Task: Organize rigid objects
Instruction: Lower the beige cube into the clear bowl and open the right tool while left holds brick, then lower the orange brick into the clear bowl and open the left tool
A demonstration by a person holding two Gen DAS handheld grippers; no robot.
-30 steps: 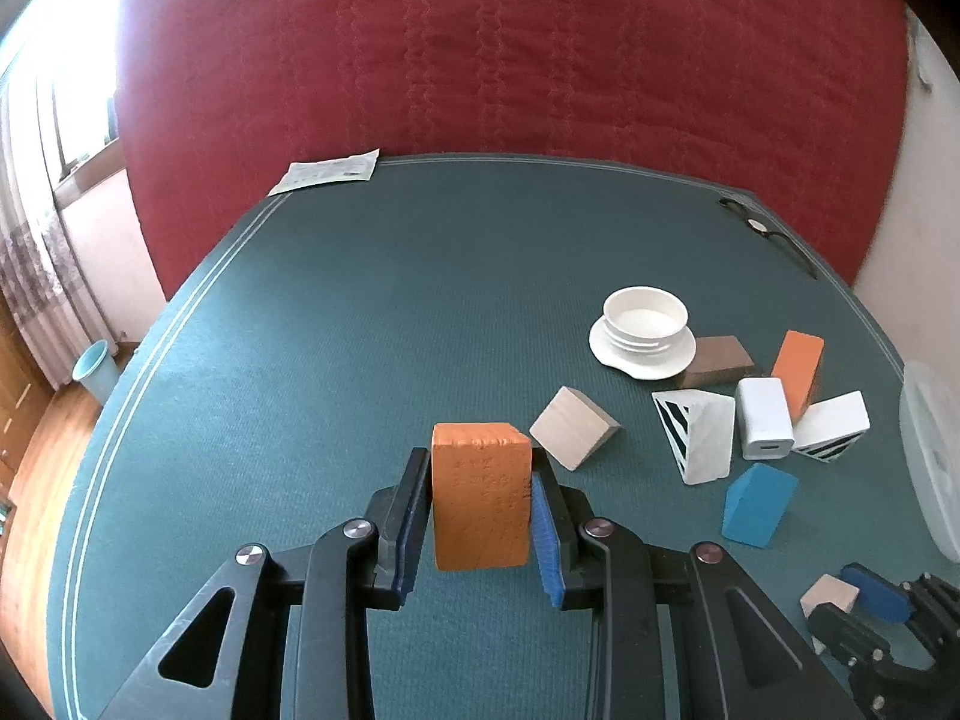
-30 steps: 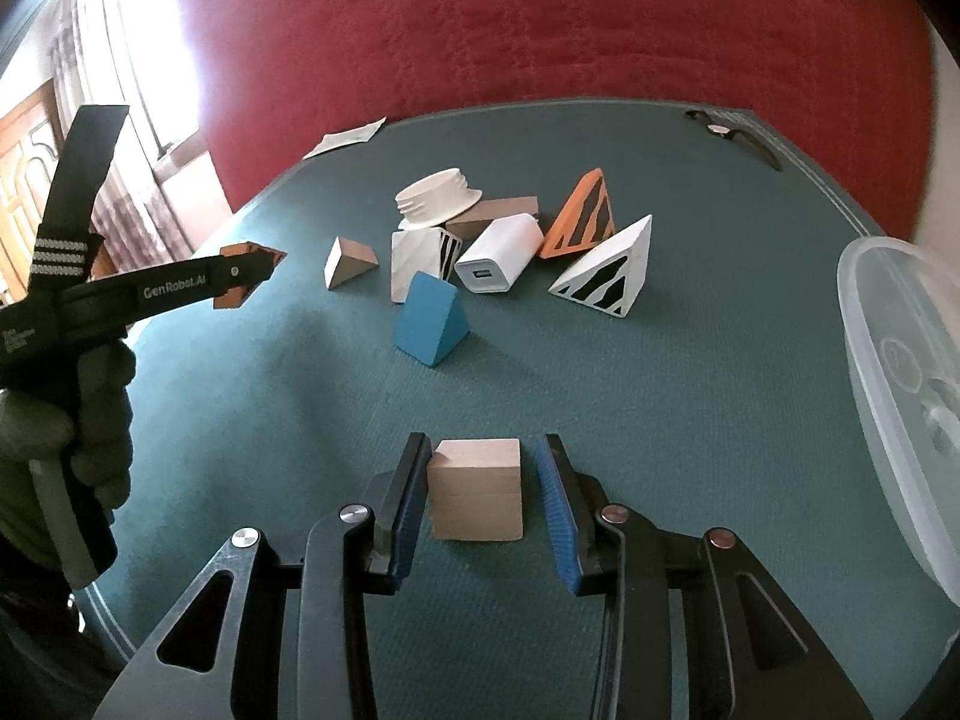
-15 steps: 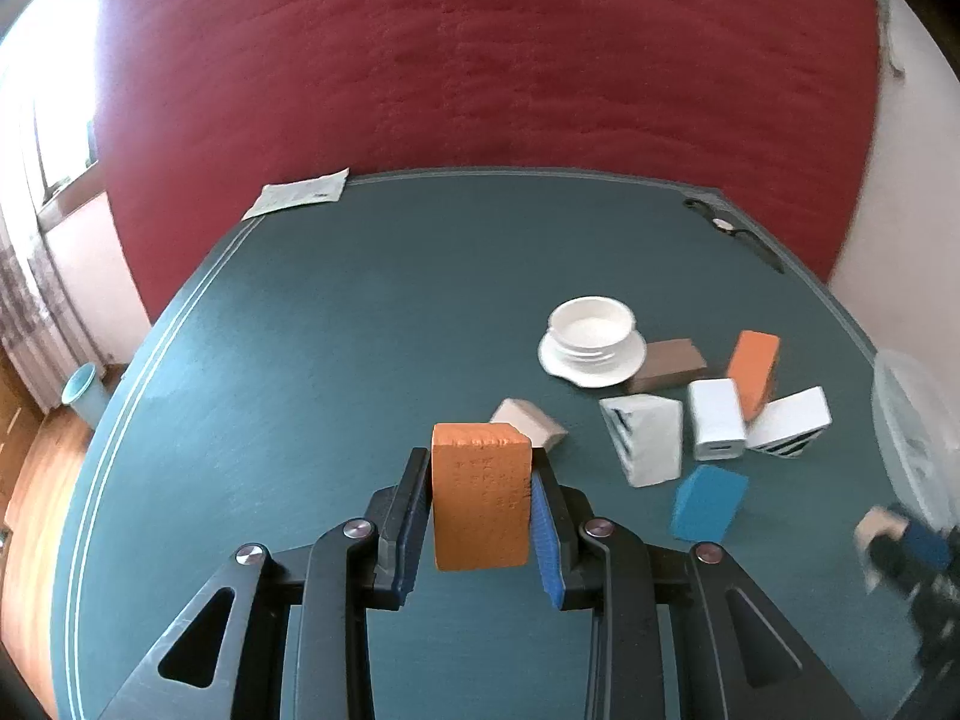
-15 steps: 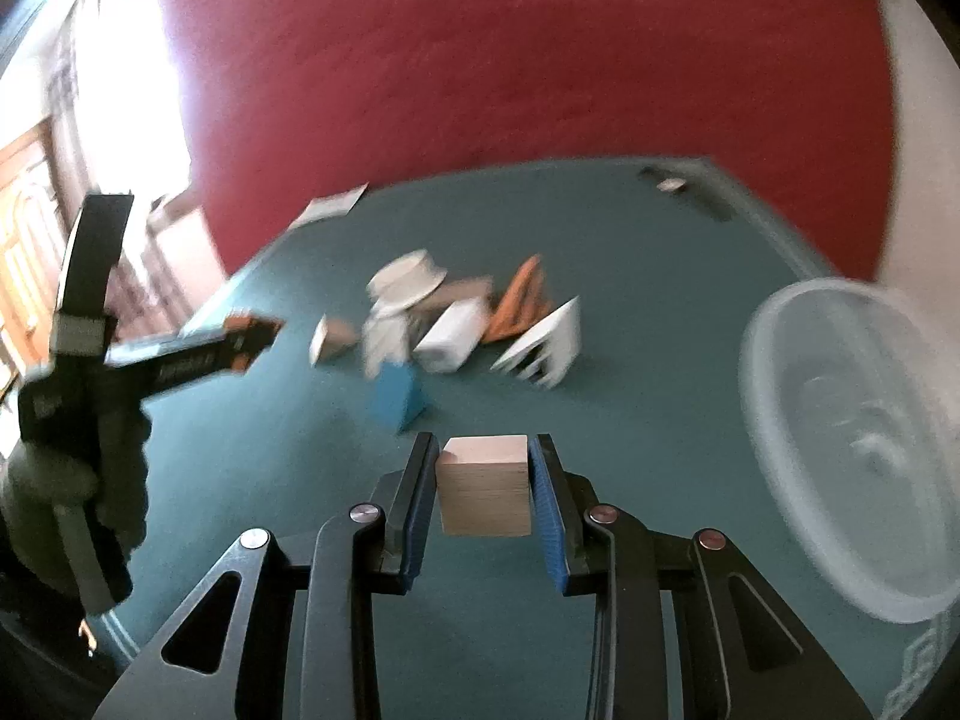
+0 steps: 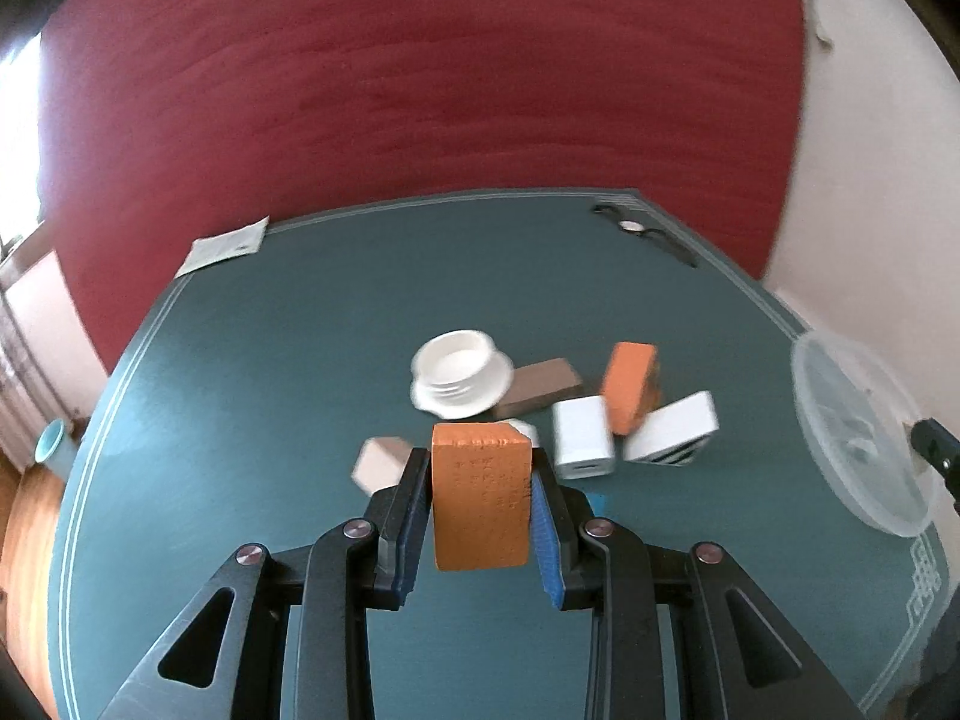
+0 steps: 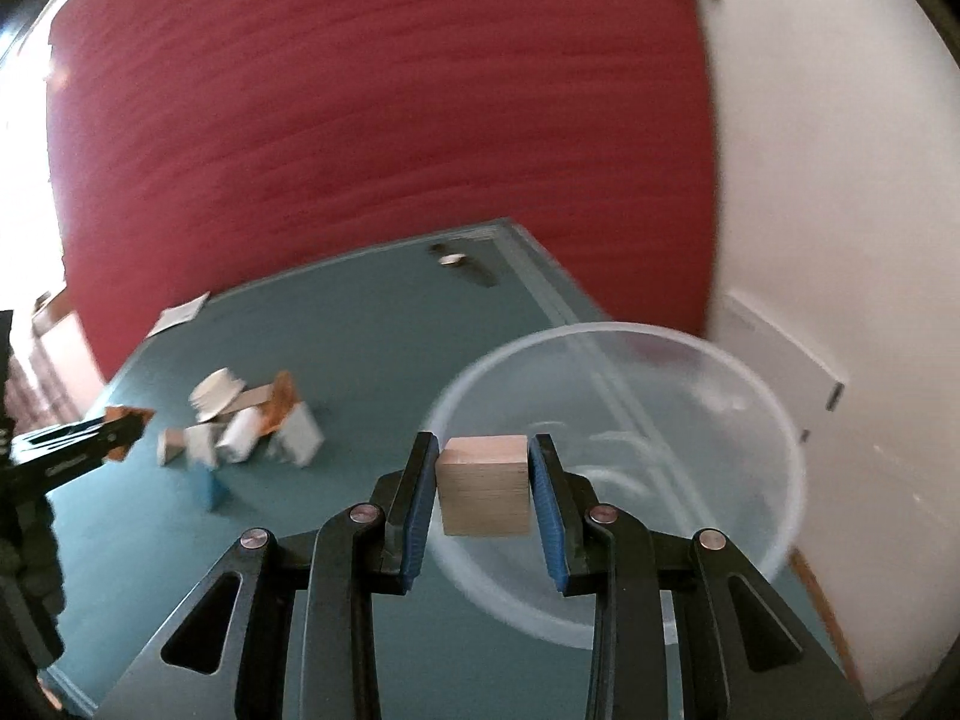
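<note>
- Left gripper (image 5: 482, 504): jaws clamped on an orange block (image 5: 482, 495), pads flat on its two side faces; block upright and clear of the green table (image 5: 240, 420).
- Beyond the orange block, the loose pile lies mid-table: a tan wedge (image 5: 379, 465) just left of the jaws, a white cap (image 5: 461, 373) behind, then a brown block (image 5: 543, 385), a white charger-like box (image 5: 583, 437), a second orange piece (image 5: 629, 384) leaning on it, and a white striped block (image 5: 672, 437); a blue piece is mostly hidden behind the right jaw; edges blurred, so contacts inside the pile are uncertain.
- Clear plastic bowl (image 5: 858, 438) sits at the table's right edge, well apart from the pile; judged to be the collecting bin.
- Right gripper (image 6: 483, 498): jaws closed on a pale wooden cube (image 6: 485, 485), gripped square on opposite faces; cube hangs in front of the bowl (image 6: 750, 420), which looks empty; whether it is fully over the opening I cannot tell.
- Step in hand, by judgement: deliver the cube to the bowl; carry it well inside the rim, lower it near the bowl floor before opening, so it does not bounce out or tip the light bowl.
- Keep the left gripper's block held back until the right one clears; two tools over one bowl risk a knock.
</note>
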